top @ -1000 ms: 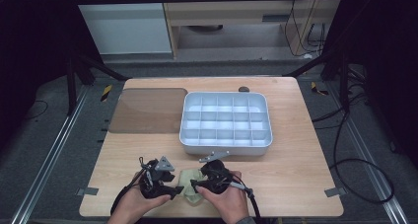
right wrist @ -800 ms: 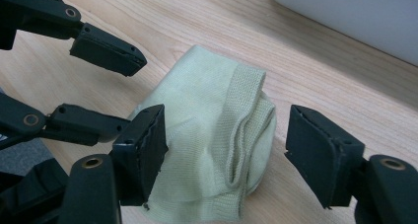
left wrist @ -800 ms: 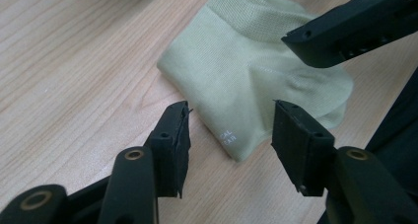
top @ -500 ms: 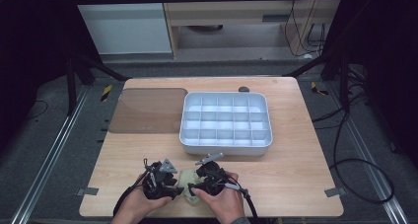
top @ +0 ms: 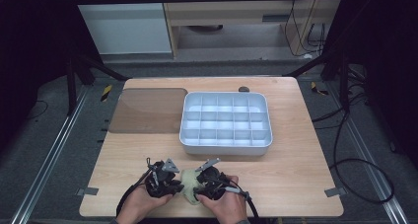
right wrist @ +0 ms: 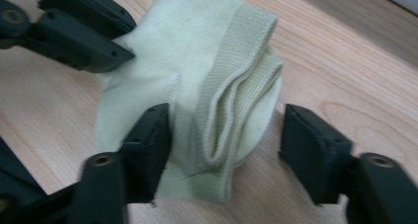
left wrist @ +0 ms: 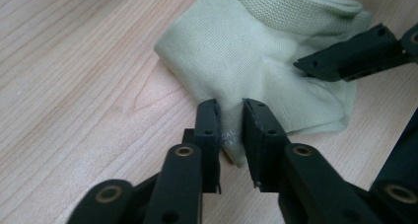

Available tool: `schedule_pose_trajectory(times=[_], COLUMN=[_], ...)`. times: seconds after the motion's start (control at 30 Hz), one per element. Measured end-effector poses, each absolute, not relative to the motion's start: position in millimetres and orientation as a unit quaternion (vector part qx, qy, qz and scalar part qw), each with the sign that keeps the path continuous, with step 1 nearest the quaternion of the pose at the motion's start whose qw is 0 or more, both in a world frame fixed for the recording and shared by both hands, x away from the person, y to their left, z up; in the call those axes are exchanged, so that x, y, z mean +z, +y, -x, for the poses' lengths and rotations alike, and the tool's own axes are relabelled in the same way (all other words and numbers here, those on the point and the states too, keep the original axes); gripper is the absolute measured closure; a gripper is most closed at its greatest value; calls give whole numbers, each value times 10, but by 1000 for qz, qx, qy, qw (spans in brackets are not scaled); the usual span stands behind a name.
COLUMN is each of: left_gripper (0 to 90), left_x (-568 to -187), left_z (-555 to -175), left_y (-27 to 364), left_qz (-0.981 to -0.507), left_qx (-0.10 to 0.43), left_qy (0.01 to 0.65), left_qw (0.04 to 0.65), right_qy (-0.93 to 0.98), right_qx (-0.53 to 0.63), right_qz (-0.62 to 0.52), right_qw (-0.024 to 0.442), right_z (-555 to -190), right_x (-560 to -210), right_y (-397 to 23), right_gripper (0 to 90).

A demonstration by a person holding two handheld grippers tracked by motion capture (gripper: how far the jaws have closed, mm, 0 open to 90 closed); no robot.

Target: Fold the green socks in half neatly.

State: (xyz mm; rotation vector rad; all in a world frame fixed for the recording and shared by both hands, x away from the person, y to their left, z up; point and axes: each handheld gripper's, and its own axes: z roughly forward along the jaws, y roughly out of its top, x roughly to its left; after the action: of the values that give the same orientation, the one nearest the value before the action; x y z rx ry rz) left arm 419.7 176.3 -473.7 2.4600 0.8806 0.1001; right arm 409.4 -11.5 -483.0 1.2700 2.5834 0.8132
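A pale green knitted sock [top: 189,183] lies folded on the wooden table near its front edge, between the two hand-held grippers. My left gripper [left wrist: 230,116] has just been closing, and its jaws now pinch a thin fold at the sock's [left wrist: 256,51] near edge. My right gripper [right wrist: 226,130] has also just been closing but still stands open. It straddles the ribbed cuff of the sock [right wrist: 207,51]; one jaw rests against the fabric and the other is clear of it. In the high view the left gripper [top: 176,186] and right gripper [top: 198,188] face each other across the sock.
A white compartment tray [top: 226,146] stands behind the hands in the middle of the table. A brown translucent sheet [top: 148,110] lies at the back left. A small dark object [top: 243,89] sits at the far edge. The front table edge is close to the hands.
Both hands have stayed almost in place at the sock. The two grippers sit slightly tighter around it than a second ago.
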Motion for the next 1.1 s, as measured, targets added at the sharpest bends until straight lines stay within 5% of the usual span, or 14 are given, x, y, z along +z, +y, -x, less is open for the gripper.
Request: schedule_pose_trajectory(times=[0.13,0.37,0.8,1.1], left_gripper=[838,856,841,625], left_x=[-4737,-4731,-4679,-4507], left_z=[-4201,-4205,-4114,-4217], left_y=[1745,1768,1971,2031], left_qz=[-911,-912,-921,-903], left_qx=[39,37,37,64], left_qy=[320,318,307,327], left_qw=[259,257,237,271], right_qy=[864,864,870,872], right_qx=[277,291,300,297], right_qz=[-414,-406,-389,-388], right_qw=[73,61,31,27], right_z=[-4087,-4064,-3969,-3974], right_x=[-4824,-4805,-4811,-4809], right_y=[-124,-164,7,12], right_gripper=[482,777,793,789])
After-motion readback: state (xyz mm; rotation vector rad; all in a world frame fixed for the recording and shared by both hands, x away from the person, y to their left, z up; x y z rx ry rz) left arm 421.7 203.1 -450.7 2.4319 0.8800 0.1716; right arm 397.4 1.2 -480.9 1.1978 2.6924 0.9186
